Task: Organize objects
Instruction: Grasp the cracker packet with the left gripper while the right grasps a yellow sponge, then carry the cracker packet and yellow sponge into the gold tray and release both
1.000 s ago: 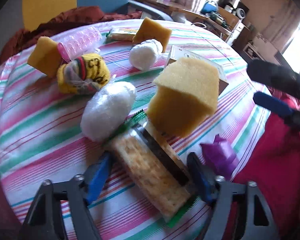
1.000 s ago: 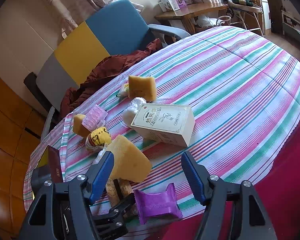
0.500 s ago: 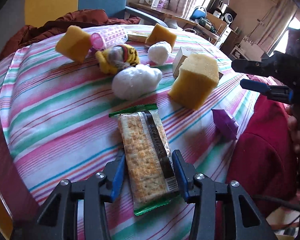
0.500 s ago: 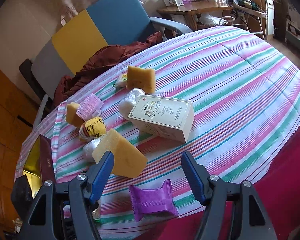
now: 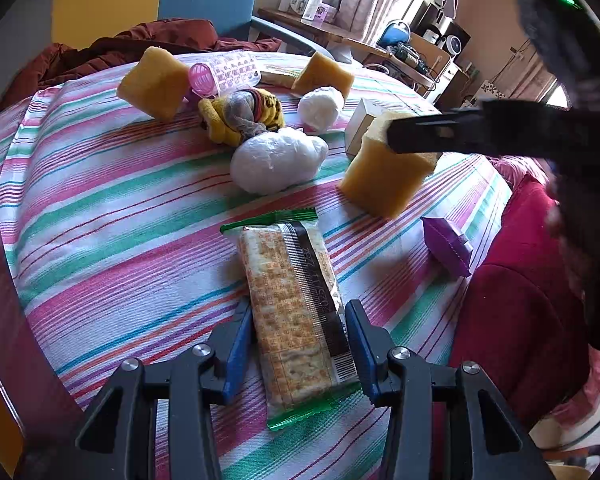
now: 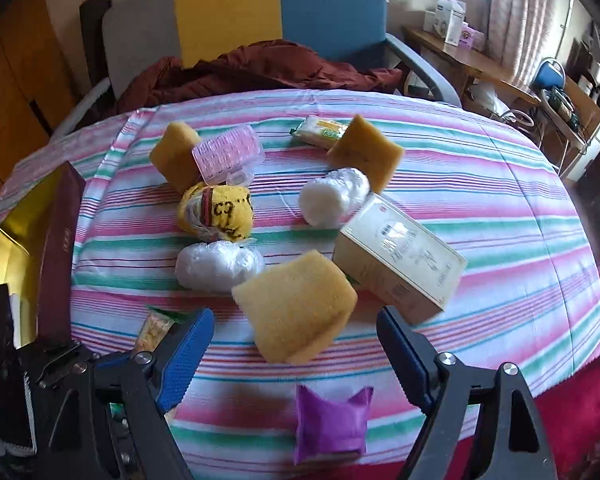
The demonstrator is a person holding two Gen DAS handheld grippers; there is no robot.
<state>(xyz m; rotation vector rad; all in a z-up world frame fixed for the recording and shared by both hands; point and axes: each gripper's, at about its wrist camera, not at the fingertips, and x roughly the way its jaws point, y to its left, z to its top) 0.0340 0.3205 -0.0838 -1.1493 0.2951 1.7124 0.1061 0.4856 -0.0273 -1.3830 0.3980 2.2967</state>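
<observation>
My left tongs [image 5: 296, 344] are closed on a cracker packet [image 5: 296, 308], their blue pads pressed against its two long sides near the end closest to me; the packet lies flat on the striped cloth of the bench [image 5: 100, 216] and runs straight ahead from the tongs. Just beyond its far end sits a white plastic-wrapped bundle [image 5: 278, 164], and beyond that a yellow rolled sock [image 5: 240, 118]. Ahead and to the right of the left tongs stands a yellow sponge block [image 5: 388, 176], with a small purple packet [image 5: 446, 246] to its right near the bench edge. My right tongs [image 6: 296, 344] are opening, and nothing is gripped between their pads; they hang above the bench. The same sponge block [image 6: 296, 304] lies just ahead between the two fingers without touching either, and the purple packet [image 6: 330, 420] lies below the tongs, closer to me. Ahead and to the right of the right tongs is a cream carton [image 6: 400, 260]. Farther ahead are a second white bundle [image 6: 332, 196], two more sponges [image 6: 366, 152] and a pink plastic case [image 6: 228, 154].
</observation>
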